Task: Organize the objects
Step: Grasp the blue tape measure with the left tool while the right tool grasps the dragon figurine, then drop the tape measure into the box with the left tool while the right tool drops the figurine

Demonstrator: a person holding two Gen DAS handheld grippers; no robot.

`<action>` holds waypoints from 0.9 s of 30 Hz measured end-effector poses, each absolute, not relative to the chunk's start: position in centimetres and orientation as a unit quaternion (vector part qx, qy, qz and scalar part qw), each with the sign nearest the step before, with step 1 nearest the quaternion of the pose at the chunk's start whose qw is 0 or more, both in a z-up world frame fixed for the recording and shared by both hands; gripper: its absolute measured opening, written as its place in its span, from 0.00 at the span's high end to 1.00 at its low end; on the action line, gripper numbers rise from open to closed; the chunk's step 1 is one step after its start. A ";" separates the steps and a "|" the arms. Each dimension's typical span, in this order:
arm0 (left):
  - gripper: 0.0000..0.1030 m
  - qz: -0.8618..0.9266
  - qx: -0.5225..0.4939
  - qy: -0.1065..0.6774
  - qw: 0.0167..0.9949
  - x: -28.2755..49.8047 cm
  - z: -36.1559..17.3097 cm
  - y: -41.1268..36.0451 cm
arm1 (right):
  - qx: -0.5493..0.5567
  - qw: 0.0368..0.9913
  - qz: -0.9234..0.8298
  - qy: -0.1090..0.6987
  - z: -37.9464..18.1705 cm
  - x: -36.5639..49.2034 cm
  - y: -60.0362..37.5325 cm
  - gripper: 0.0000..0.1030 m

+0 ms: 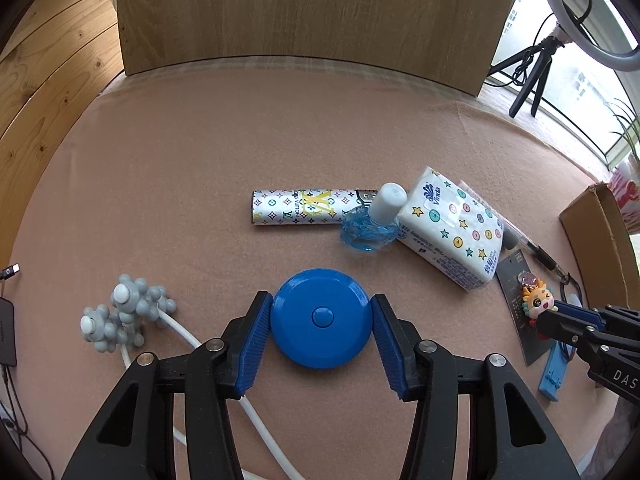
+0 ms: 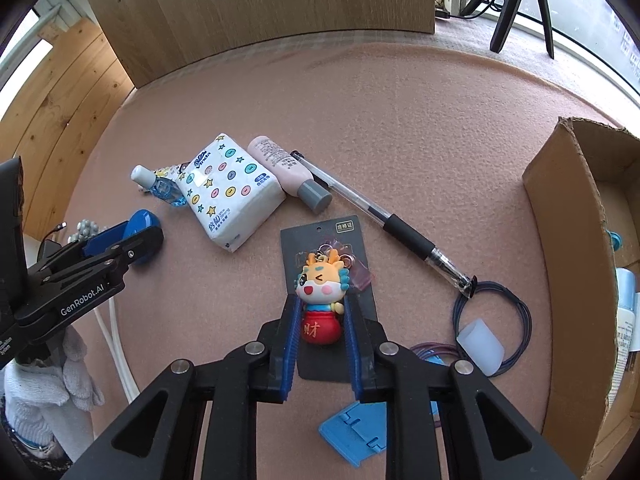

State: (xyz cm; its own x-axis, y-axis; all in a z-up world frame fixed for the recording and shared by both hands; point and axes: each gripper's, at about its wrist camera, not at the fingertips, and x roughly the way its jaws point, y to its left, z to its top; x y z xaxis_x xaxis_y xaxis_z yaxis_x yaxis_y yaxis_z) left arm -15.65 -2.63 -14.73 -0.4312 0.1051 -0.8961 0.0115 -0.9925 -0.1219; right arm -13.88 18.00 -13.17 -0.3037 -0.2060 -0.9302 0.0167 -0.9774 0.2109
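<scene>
Left hand-held gripper (image 1: pixel 321 316) clamps the blue tape measure (image 1: pixel 320 317); right hand-held gripper (image 2: pixel 320 324) pinches the dragon keychain (image 2: pixel 320 300) — its rounded red base may squirt out, backing card (image 2: pixel 332 240) dragging.

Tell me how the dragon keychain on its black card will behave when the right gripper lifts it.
The dragon keychain looks like smooth moulded plastic, so the right gripper, closed on its round red base, may slip. The thin black card will probably flex and hang from the figure. Both look light; the charm's pink tag may swing.
</scene>
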 end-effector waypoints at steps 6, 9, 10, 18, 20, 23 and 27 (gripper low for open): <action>0.48 0.846 -0.528 -0.062 0.037 -13.3 -13.9 -1.6 | 0.573 0.072 -0.809 -0.104 -12.1 -11.6 19.6 0.84; 0.48 0.848 -0.524 -0.063 0.045 -12.5 -13.3 -0.6 | 0.566 0.070 -0.814 -0.110 -11.4 -10.5 20.4 0.84; 0.48 0.849 -0.522 -0.063 0.049 -12.2 -13.0 -0.2 | 0.562 0.069 -0.817 -0.112 -11.2 -10.1 20.8 0.84; 0.48 0.860 -0.500 -0.056 0.088 -11.7 -10.1 4.3 | 0.518 0.057 -0.844 -0.124 -7.2 -7.2 23.4 0.84; 0.48 0.862 -0.494 -0.052 0.101 -11.8 -9.3 5.8 | 0.507 0.051 -0.851 -0.125 -6.1 -6.4 24.4 0.84; 0.48 0.865 -0.484 -0.046 0.122 -12.1 -8.1 8.0 | 0.492 0.040 -0.860 -0.127 -4.6 -5.1 26.0 0.84; 0.48 0.868 -0.471 -0.036 0.150 -12.4 -6.6 11.5 | 0.477 0.018 -0.868 -0.136 -3.2 -3.6 28.9 0.84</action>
State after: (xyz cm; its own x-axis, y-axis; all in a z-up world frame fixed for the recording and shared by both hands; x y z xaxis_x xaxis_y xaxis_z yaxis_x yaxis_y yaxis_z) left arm -12.43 11.52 -6.65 -0.5107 0.2940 -0.8080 -0.2254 -0.9526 -0.2041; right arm -3.62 28.92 -3.22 -0.5446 -0.1618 -0.8229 -0.0984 -0.9621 0.2543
